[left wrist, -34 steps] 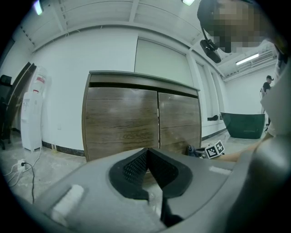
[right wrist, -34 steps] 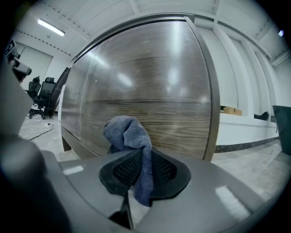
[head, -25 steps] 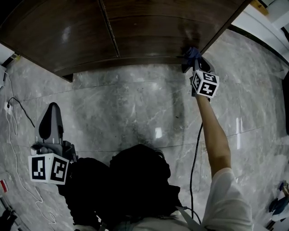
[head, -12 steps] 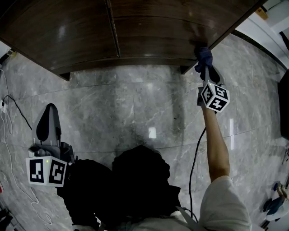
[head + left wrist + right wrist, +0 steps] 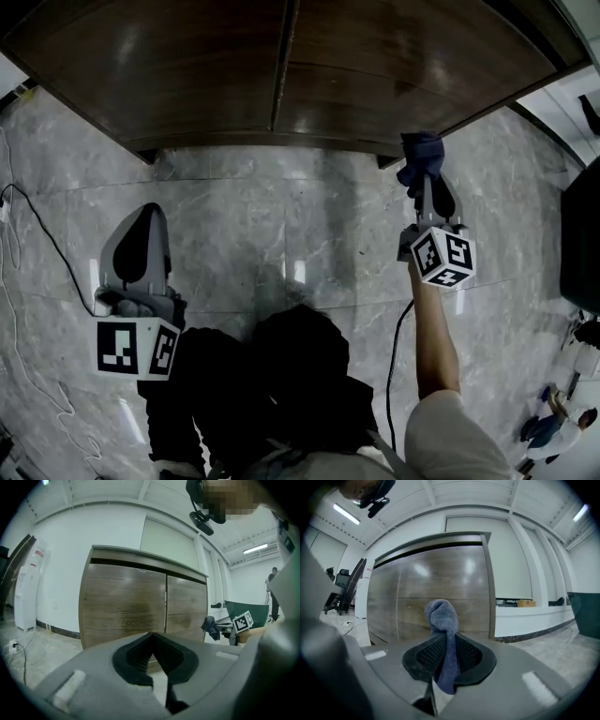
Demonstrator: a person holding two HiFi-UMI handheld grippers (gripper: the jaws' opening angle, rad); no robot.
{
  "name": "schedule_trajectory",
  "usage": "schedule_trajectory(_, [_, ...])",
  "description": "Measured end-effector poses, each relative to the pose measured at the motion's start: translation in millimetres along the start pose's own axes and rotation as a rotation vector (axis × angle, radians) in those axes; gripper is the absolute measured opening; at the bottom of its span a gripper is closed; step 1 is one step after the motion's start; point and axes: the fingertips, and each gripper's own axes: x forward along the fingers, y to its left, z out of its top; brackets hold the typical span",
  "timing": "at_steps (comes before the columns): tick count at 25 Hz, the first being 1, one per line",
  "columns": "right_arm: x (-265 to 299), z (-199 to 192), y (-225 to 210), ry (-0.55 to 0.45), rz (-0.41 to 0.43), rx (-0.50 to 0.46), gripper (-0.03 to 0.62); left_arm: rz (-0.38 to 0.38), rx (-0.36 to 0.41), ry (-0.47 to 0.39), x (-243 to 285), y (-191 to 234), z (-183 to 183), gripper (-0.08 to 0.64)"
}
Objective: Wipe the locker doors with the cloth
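Cloth [image 5: 420,155] — blue, bunched — sits clamped between the jaws of the right gripper [image 5: 427,180], near the locker [image 5: 281,75] at its right door; the left gripper [image 5: 139,246] hangs low — jaws together, empty.

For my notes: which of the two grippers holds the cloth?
The right gripper: the blue cloth is pinched between its jaws; the left gripper has its jaws together, nothing between them.

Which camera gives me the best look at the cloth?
The right gripper view: the cloth sits centre frame, pinched by the right gripper, bunched above its jaws. Head view shows it as a small dark bundle at that gripper's tip; left gripper view, a distant lump.
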Motion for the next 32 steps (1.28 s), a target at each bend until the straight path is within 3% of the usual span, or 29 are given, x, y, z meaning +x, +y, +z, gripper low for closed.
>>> schedule_trajectory(4, [-24, 59, 41, 0.034, 0.069, -0.024, 0.057, -0.049, -0.012, 0.038, 1, -23, 49, 0.002])
schedule_trajectory(10, [-73, 163, 73, 0.073, 0.109, -0.010, 0.057, -0.072, -0.051, 0.072, -16, -50, 155, 0.002])
schedule_trajectory(16, [-108, 275, 81, 0.081, 0.125, 0.016, 0.057, -0.090, -0.053, 0.096, -31, -79, 270, 0.002])
schedule_trajectory(24, [-163, 437, 88, 0.064, 0.161, 0.055, 0.057, -0.106, -0.030, 0.063, -71, -125, 438, 0.003])
schedule_trajectory(32, [-228, 550, 108, 0.026, 0.209, 0.105, 0.057, -0.096, -0.036, 0.054, -123, -170, 537, 0.002])
